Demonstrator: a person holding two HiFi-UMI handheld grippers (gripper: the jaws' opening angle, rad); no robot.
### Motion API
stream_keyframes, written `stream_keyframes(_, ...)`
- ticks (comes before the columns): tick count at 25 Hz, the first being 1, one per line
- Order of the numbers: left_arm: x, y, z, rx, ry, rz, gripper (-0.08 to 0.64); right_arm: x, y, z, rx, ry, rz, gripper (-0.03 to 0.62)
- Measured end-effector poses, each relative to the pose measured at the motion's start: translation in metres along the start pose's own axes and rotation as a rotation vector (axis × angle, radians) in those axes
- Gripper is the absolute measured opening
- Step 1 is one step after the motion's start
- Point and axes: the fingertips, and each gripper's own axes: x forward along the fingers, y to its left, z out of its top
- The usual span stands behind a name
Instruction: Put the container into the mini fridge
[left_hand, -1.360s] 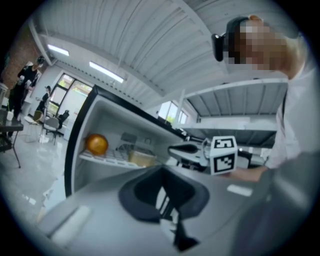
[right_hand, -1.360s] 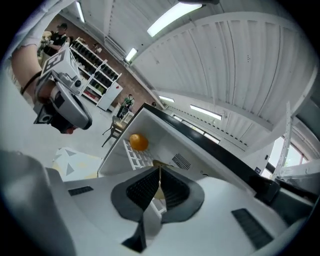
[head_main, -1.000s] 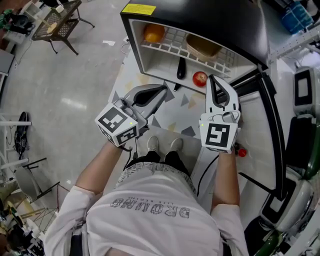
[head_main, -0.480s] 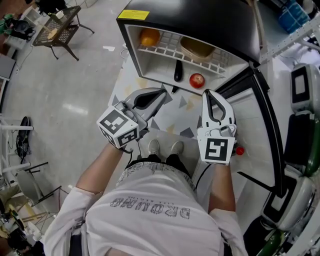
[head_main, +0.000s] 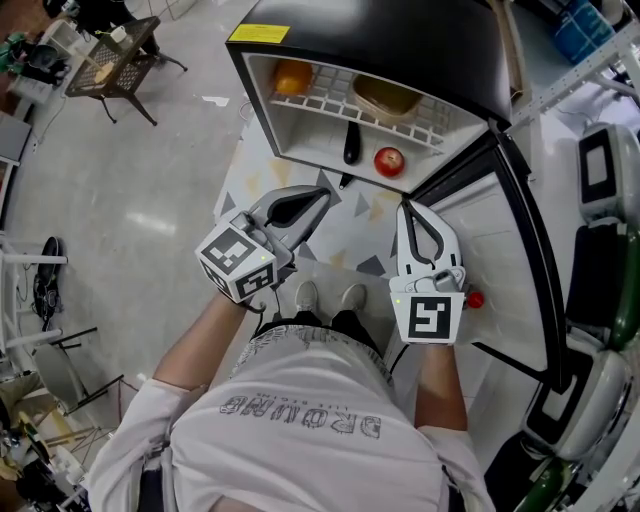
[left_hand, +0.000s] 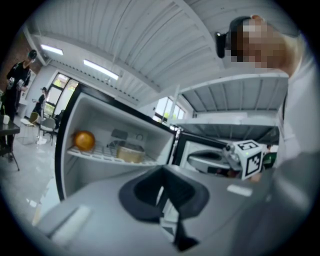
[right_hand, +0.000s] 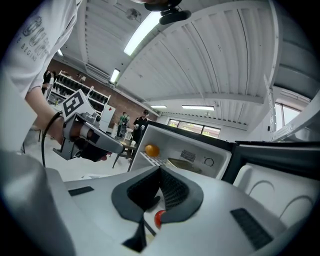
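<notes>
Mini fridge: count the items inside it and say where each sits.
4. On the wire shelf: an orange fruit at left, a container at right. On the fridge floor: a black object and a red fruit. Others may be hidden.

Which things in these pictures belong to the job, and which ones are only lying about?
Belong to the job: mini fridge; container, on its wire shelf.
Lying about: orange fruit on that shelf; red fruit and dark long object below.

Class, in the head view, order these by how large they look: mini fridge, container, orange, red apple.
1. mini fridge
2. container
3. orange and red apple: they look about alike and sit at different depths, so unranked.
</notes>
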Motion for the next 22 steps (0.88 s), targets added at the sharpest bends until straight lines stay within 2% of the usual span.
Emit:
stream_keyframes(6, -0.006, -0.001, -0.008, -0.009, 0.011, 0.014, 0.008, -0.012, 0.006, -0.007, 0.075, -0.021, 0.011, 0.002)
stream_keyframes(9, -0.007, -0.001, -0.011, -0.007, 0.016, 0.021, 0.008, -0.016, 0.007, -0.015, 0.073, 0.009, 0.017, 0.002)
stream_keyframes(22, -0.005, -0.011, -0.015, 0.017, 0.024, 0.031, 0.008, -0.025, 0.006, -0.022, 0.064, 0.016, 0.030, 0.002)
